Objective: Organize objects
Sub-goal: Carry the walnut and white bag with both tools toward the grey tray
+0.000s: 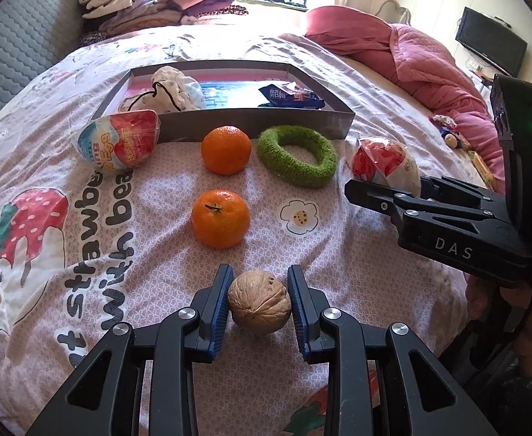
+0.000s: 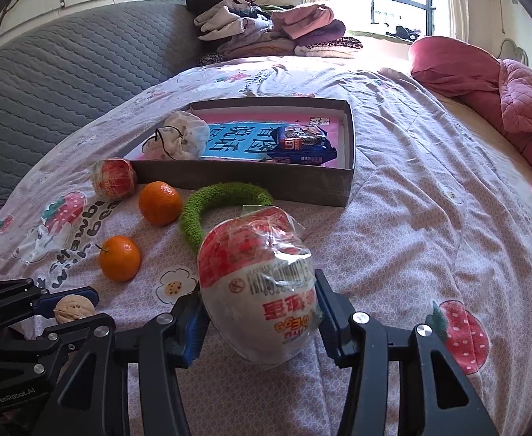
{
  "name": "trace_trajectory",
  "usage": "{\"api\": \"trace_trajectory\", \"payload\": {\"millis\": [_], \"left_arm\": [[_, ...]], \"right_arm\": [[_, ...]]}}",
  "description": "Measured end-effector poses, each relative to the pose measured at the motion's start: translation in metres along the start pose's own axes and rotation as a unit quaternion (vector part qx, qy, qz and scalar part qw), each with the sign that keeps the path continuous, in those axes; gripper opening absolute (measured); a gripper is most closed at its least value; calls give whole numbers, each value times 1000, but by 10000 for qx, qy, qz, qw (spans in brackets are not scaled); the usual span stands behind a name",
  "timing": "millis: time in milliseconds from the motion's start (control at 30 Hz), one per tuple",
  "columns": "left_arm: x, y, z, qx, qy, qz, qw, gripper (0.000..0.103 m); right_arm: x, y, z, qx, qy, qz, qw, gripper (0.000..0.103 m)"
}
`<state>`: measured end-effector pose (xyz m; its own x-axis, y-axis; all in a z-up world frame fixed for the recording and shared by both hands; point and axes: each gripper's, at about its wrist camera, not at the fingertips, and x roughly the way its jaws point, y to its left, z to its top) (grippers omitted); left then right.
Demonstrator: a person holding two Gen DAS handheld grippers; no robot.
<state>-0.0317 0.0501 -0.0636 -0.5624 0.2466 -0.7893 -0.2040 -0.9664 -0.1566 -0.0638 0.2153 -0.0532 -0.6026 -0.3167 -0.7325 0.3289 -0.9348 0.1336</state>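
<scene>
Left tool [image 1: 259,303] is pinching a walnut [image 1: 259,301] on the bedsheet [image 1: 375,254], pads on both sides; the left wrist view shows this head-on, the right wrist view only catches it side-on at the lower left. Right tool [image 2: 262,312] is clamped on a plastic-wrapped egg-shaped toy [image 2: 262,290], red top, white bottom with barcode. In the left view that toy is half hidden behind the right tool's fingers, so the grip itself only reads from the right wrist camera.

Both views: two mandarins [image 1: 226,150] [image 1: 220,218], a green fuzzy ring [image 1: 296,154], and a second wrapped egg toy [image 1: 118,141] sit on the bed in front of a shallow grey box [image 1: 266,123]. The box holds a drawstring pouch [image 1: 173,89] and a blue snack packet [image 1: 289,96].

Right view: the held toy covers the near part of the ring. Small items at the far right edge of the bed are too blurred to identify.
</scene>
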Motion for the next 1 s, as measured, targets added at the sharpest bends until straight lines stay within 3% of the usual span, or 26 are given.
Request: {"api": "trace_trajectory", "payload": {"millis": [1000], "left_arm": [[-31, 9, 16, -24, -516, 109, 9986, 31]], "right_arm": [[-25, 19, 4, -125, -492, 22, 9987, 52]]}}
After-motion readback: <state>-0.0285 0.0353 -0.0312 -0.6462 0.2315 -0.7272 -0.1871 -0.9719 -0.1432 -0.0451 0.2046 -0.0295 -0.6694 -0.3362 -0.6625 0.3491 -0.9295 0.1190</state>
